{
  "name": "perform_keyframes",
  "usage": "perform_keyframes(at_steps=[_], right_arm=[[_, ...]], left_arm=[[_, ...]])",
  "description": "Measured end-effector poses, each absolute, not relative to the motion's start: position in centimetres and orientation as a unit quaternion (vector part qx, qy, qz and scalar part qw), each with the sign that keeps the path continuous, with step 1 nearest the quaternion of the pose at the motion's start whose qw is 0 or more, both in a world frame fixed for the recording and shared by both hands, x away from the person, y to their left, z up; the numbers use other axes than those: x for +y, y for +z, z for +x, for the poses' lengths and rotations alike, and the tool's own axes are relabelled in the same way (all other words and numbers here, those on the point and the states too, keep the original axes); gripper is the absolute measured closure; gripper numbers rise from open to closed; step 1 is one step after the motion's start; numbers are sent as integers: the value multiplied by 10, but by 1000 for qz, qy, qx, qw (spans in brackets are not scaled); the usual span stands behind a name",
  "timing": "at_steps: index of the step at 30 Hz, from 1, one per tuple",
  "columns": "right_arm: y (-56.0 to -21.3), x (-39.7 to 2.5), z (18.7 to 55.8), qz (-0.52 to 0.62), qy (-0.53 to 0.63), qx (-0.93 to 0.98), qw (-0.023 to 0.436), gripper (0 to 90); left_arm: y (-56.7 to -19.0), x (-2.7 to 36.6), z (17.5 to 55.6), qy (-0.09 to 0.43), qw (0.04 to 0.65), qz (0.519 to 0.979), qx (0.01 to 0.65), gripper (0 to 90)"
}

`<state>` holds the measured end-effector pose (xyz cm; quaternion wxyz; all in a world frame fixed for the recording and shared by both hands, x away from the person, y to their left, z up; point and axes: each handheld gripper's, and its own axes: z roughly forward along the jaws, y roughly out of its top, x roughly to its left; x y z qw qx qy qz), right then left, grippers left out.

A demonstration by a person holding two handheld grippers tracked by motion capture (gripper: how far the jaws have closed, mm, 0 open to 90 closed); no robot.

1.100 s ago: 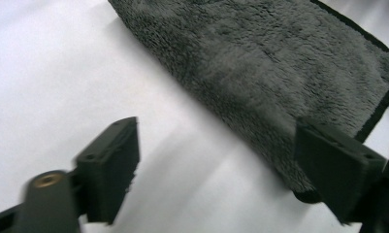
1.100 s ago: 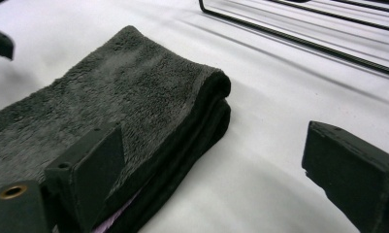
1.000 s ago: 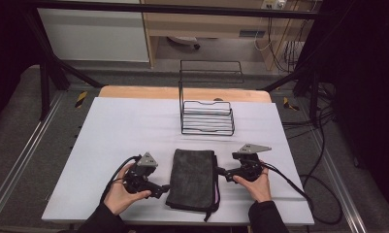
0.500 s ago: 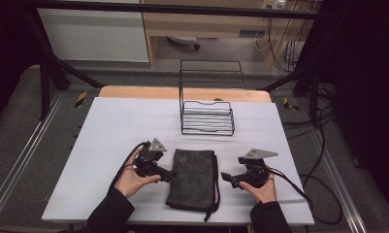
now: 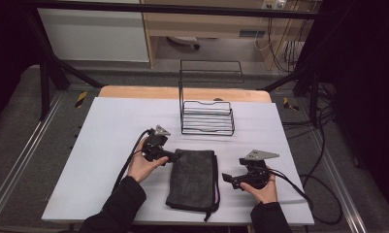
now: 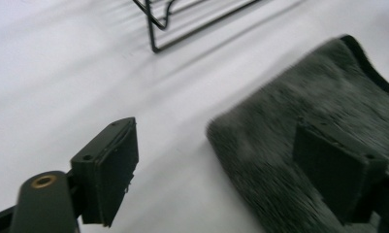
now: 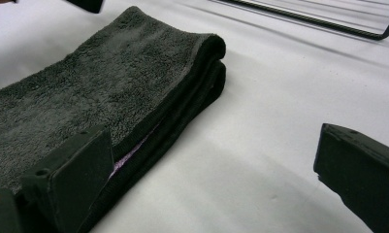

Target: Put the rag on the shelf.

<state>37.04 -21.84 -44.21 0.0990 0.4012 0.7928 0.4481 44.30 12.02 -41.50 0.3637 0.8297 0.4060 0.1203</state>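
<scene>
Folded towel (image 5: 194, 177): a dark grey, thick-piled cloth, lying flat on the white table (image 5: 109, 126), between the two hands and in front of the wire rack (image 5: 206, 116). Its long axis runs from the near table edge toward the rack, so both long edges face the grippers. Left gripper (image 5: 170, 156): jaws spread wide and holding nothing, it sits at the towel's far left corner; in the left gripper view one jaw stands over the pile and the other over bare table, so the corner lies between them (contact cannot be told). Right gripper (image 5: 226, 177): likewise agape and empty, just beside the right long edge near its middle, with the layered fold (image 7: 182, 111) straight ahead of its jaws. The left is judged the nearer, hence the likelier to grasp first.
</scene>
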Motion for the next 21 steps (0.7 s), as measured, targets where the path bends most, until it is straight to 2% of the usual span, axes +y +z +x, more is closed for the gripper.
perform_keyframes(at_steps=[11,21], right_arm=[[-442,-218,370,404,448,791,98,21],[-441,-218,372,410,454,785,96,29]], left_arm=[[-432,112,454,88,343,837,418,460],[-436,110,450,49,334,846,413,651]])
